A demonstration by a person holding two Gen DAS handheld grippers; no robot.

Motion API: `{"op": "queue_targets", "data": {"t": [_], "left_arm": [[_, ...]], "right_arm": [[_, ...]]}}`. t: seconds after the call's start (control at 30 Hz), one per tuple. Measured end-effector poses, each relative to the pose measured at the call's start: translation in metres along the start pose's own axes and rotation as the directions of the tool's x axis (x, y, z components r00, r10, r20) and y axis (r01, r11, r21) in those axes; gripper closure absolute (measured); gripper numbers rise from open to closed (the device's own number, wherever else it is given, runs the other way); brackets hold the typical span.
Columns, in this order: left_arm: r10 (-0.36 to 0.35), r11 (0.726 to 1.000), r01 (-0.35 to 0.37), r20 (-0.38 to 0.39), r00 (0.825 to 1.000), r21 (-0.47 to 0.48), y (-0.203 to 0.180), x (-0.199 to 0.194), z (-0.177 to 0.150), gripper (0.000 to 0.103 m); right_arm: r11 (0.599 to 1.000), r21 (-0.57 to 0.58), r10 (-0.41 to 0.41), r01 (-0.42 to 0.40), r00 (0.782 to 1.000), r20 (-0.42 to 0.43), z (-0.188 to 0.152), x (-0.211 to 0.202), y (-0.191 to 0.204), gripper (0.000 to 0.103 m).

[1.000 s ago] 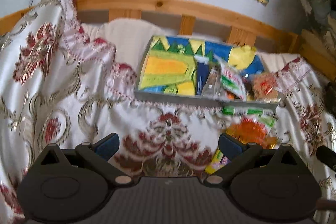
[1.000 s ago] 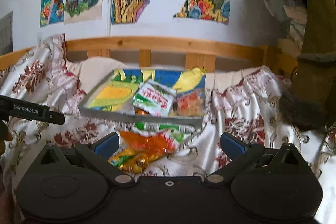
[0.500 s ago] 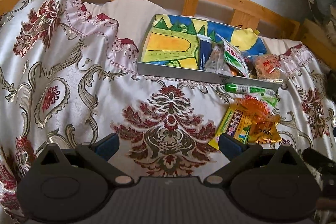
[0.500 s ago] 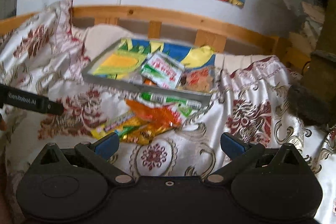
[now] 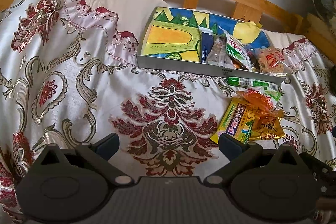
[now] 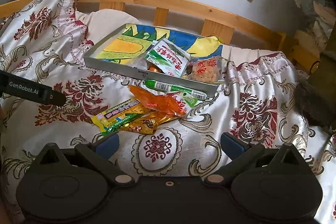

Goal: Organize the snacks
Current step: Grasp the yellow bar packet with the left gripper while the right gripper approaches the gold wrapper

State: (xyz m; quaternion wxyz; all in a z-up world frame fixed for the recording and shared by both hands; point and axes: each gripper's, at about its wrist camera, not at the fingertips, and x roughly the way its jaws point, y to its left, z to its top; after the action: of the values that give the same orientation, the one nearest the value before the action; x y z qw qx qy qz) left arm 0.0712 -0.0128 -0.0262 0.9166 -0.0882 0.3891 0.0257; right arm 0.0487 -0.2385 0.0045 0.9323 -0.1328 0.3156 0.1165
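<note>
Both tools hang spread and empty over the bed: the left tool (image 5: pixel 169 143) above the big red medallion of the bedspread (image 5: pixel 63 81), the right tool (image 6: pixel 169 143) nearer the loose snacks. Against the views of a second ago, both cameras have tipped down and come closer, so the wall drawings have slid out of the top and the snack pile now fills the middle ground. To my eye that means the approach to a pickup is under way, with nothing grasped yet.

A shallow grey metal tray (image 6: pixel 109 67), lined with a bright crayon drawing, sits at the far side against the wooden bed rail (image 6: pixel 168 3). Its right end holds a green-and-white foil pouch (image 6: pixel 168 58), a clear bag of crumbly brown snack (image 6: pixel 204 71) and, in the left view, a dark blue stick pack (image 5: pixel 205 45).

Still outside, touching the tray's near wall, lies a slim green tube (image 6: pixel 166 86). Just nearer overlap a crinkly orange translucent bag (image 6: pixel 159 103), a flat yellow-green packet (image 6: pixel 117 117) and a shiny gold wrapper (image 6: pixel 145 124). All are thin, slippery film; the satin beneath is soft and rumpled, so a pinch on an edge seems likeliest to hold.
</note>
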Motion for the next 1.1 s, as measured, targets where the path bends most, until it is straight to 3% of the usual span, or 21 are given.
{"op": "queue_targets", "data": {"t": [0.3,0.5,0.77,0.97,1.1], "left_arm": [[-0.004,0.999,0.005,-0.018,1.000,0.055,-0.008,0.012,0.006,0.001],[-0.059,0.996,0.063,-0.056,0.997,0.058,-0.009,0.027,0.016,0.001],[-0.132,0.978,0.145,-0.090,0.987,0.148,-0.030,0.049,0.033,0.001],[-0.165,0.966,0.185,-0.119,0.979,0.179,-0.050,0.068,0.032,0.001],[-0.206,0.954,0.232,-0.148,0.967,0.189,-0.055,0.078,0.027,0.001]], "right_arm": [[0.995,0.073,0.069,-0.067,0.997,-0.022,0.008,0.010,-0.015,0.001],[0.989,0.077,0.130,-0.127,0.991,-0.023,0.011,0.020,-0.021,0.001],[0.969,0.015,0.246,-0.245,0.968,-0.044,0.012,0.044,-0.016,0.001],[0.966,0.011,0.259,-0.259,0.964,-0.054,0.011,0.066,-0.017,0.021],[0.968,-0.012,0.249,-0.250,0.967,-0.061,0.007,0.072,-0.014,0.028]]}}
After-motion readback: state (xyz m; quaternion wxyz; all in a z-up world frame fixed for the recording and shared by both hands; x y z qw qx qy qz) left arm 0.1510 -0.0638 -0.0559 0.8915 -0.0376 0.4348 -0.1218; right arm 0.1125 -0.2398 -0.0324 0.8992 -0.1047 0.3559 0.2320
